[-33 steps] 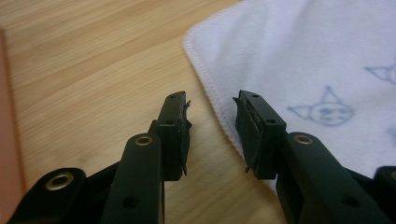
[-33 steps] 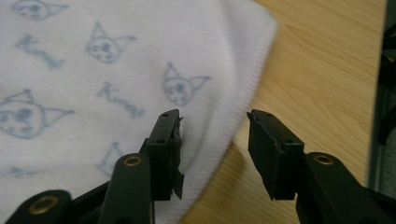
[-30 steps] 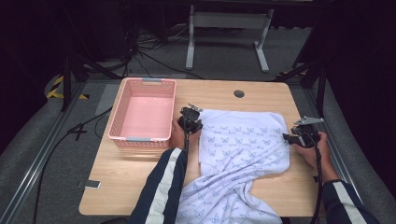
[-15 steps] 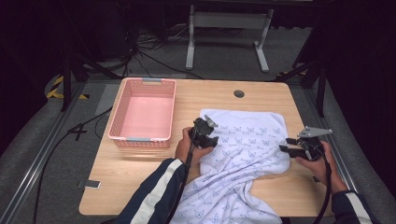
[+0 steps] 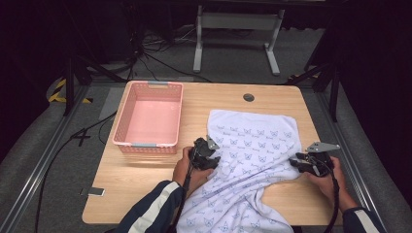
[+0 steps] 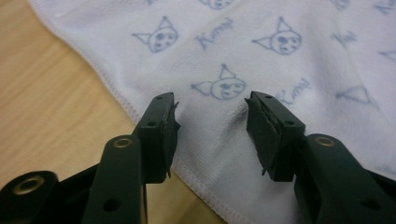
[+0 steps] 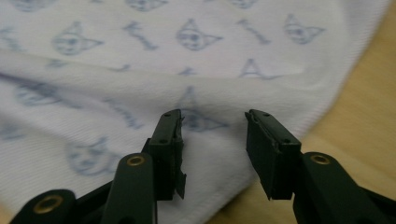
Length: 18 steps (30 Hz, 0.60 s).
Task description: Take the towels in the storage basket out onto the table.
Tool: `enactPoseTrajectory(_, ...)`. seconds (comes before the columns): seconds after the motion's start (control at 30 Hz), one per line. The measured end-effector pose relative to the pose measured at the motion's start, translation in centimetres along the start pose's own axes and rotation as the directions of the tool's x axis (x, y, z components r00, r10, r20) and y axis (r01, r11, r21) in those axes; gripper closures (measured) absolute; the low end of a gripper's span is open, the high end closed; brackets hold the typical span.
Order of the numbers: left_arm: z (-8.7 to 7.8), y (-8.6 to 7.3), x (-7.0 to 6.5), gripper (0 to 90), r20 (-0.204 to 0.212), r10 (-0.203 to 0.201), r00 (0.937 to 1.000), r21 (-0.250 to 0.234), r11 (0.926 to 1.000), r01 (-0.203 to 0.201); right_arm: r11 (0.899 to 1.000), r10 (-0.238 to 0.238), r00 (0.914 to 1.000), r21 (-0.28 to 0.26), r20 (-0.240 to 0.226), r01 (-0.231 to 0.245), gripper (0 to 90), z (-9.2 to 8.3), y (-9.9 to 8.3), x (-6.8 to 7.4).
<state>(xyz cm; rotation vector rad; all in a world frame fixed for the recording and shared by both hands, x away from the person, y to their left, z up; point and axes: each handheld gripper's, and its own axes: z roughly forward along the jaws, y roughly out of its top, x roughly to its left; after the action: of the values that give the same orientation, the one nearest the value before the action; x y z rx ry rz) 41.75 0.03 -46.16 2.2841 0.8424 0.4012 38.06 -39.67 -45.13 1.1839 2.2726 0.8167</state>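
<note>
High view: pink basket (image 5: 148, 121) beside towel (image 5: 252, 145). Gripper views: both grippers' fingers wide over towel edge.

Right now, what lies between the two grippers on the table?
In the high view, only the white printed towel spans the stretch between the left gripper and right gripper, creased into folds; both grippers sit open at its edges.
</note>
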Motion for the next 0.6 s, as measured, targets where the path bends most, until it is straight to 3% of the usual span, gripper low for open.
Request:
enactPoseTrajectory(0.07, 0.7, 0.7, 0.7, 53.8, -0.039, -0.009, 0.9992, -0.006, 0.9999, 0.009, 1.0, 0.03, 0.9995, -0.003, 0.011, -0.03, 56.2, 0.5, 0.4, -1.0)
enactPoseTrajectory(0.1, 0.7, 0.7, 0.7, 53.9, -0.039, -0.009, 0.9992, -0.006, 0.9999, 0.009, 1.0, 0.03, 0.9995, -0.003, 0.011, -0.03, 56.2, 0.5, 0.4, -1.0)
enactPoseTrajectory(0.13, 1.0, 1.0, 1.0, 53.9, -0.052, -0.025, 0.9983, -0.007, 0.9997, 0.025, 1.0, 0.026, 0.9986, -0.003, 0.046, -0.025, 56.2, 0.9, 0.7, -1.5)
enactPoseTrajectory(0.2, 1.8, 1.7, 1.6, 54.8, -0.069, -0.052, 0.9963, -0.014, 0.9986, 0.051, 1.0, 0.03, 0.9971, 0.004, 0.07, -0.03, 56.6, 1.5, 1.4, -2.4)
enactPoseTrajectory(0.23, 2.1, 2.1, 1.8, 54.7, -0.091, -0.041, 0.995, -0.006, 0.9991, 0.041, 1.0, 0.025, 0.9954, 0.007, 0.092, -0.026, 56.8, 1.9, 1.7, -2.8)
enactPoseTrajectory(0.27, 2.4, 2.4, 2.0, 54.8, -0.126, -0.026, 0.9917, -0.012, 0.9996, 0.025, 1.0, 0.028, 0.9941, 0.011, 0.105, -0.029, 57.0, 2.3, 2.1, -3.3)
enactPoseTrajectory(0.33, 3.0, 3.0, 2.3, 55.7, -0.147, -0.032, 0.9886, -0.007, 0.9995, 0.031, 0.999, 0.037, 0.9885, 0.021, 0.147, -0.04, 57.0, 3.3, 3.1, -4.5)
enactPoseTrajectory(0.4, 3.8, 4.1, 2.9, 55.7, -0.205, -0.018, 0.9786, 0.01, 0.9997, 0.021, 0.998, 0.045, 0.9818, 0.026, 0.185, -0.051, 56.5, 3.9, 3.8, -5.1)
enactPoseTrajectory(0.47, 4.0, 4.3, 3.1, 55.7, -0.206, -0.041, 0.9778, 0.009, 0.999, 0.043, 0.999, 0.027, 0.9788, 0.018, 0.203, -0.031, 56.2, 4.2, 4.0, -5.1)
enactPoseTrajectory(0.5, 4.1, 4.5, 3.0, 55.7, -0.212, -0.055, 0.9756, 0.02, 0.998, 0.061, 1.0, -0.009, 0.9765, 0.028, 0.216, 0.003, 54.5, 4.3, 4.1, -4.8)
enactPoseTrajectory(0.53, 4.0, 4.6, 2.9, 55.1, -0.208, -0.051, 0.9769, 0.023, 0.9982, 0.056, 0.999, -0.008, 0.9819, 0.034, 0.189, 0.001, 53.0, 4.0, 4.2, -4.6)
enactPoseTrajectory(0.57, 3.7, 4.5, 2.7, 51.8, -0.171, -0.048, 0.9841, 0.013, 0.9986, 0.051, 1.0, -0.003, 0.9854, 0.021, 0.17, -0.001, 52.3, 3.5, 4.2, -4.4)
enactPoseTrajectory(0.6, 3.7, 4.5, 2.7, 50.3, -0.171, -0.048, 0.9841, 0.013, 0.9986, 0.051, 1.0, -0.003, 0.9854, 0.021, 0.17, -0.001, 52.3, 3.5, 4.2, -4.4)
